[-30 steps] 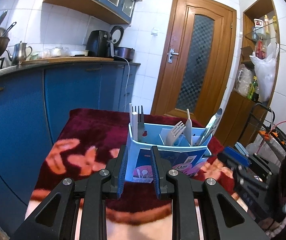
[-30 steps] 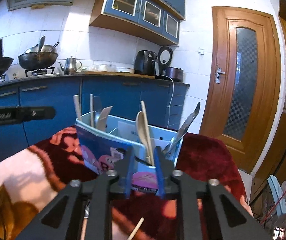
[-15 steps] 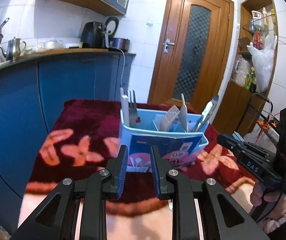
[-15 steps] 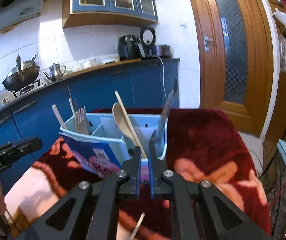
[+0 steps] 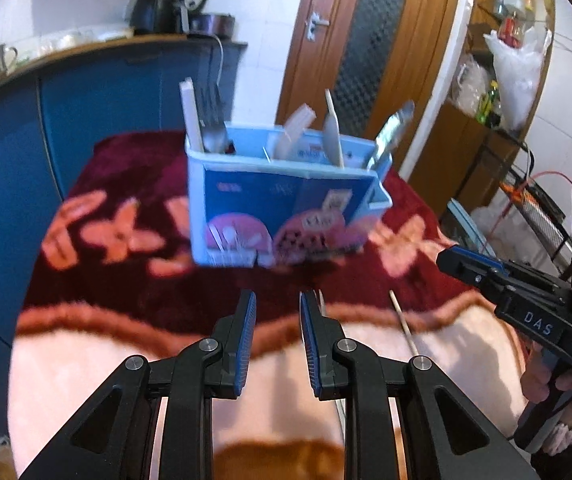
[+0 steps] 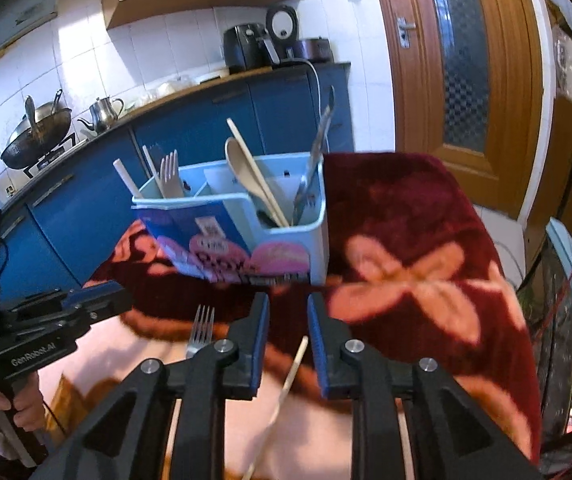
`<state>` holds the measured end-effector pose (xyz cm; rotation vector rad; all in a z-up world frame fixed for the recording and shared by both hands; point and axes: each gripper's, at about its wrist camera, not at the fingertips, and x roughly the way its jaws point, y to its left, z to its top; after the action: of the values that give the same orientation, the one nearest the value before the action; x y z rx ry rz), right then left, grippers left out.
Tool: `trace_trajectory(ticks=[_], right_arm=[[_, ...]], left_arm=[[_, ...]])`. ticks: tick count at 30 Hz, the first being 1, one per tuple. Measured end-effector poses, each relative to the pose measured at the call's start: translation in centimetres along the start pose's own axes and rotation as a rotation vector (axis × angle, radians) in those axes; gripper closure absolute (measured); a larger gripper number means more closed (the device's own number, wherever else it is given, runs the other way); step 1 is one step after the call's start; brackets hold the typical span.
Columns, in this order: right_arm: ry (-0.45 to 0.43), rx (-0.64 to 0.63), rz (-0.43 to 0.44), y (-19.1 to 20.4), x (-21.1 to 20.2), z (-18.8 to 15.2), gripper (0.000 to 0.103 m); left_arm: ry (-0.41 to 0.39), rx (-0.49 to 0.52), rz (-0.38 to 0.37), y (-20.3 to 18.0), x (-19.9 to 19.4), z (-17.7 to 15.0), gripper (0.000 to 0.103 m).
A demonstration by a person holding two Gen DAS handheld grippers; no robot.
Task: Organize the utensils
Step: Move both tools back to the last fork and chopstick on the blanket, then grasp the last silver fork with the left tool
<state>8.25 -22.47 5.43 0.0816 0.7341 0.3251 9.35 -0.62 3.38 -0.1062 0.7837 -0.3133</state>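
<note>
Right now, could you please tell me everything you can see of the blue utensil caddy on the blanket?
The utensil caddy is a light blue plastic box with inner dividers and a printed blue and pink label across its front. It stands upright on the dark red flowered blanket, touched by neither gripper. Utensils stand in its compartments: a wooden spoon, a pale fork and metal tongs.

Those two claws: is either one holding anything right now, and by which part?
Nothing is held. The left claw is open and empty. The right claw, just opened, hangs over a chopstick lying on the blanket, not gripping it.
</note>
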Motion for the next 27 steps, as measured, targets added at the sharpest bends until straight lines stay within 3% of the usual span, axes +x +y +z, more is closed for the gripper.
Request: trace_trajectory(ticks=[11,27], right_arm=[[0.087,0.043,0.015,-0.9,-1.6,-2.1,0.074],[0.108,0.059,0.021,-1.9,-2.5,-3.8,0.068]], left_arm=[[0.18,0.016,-0.056,-2.1,1.6,-1.9,0.08],[0.381,0.009,-0.093,-3.7,5.1,-2.9,0.08]])
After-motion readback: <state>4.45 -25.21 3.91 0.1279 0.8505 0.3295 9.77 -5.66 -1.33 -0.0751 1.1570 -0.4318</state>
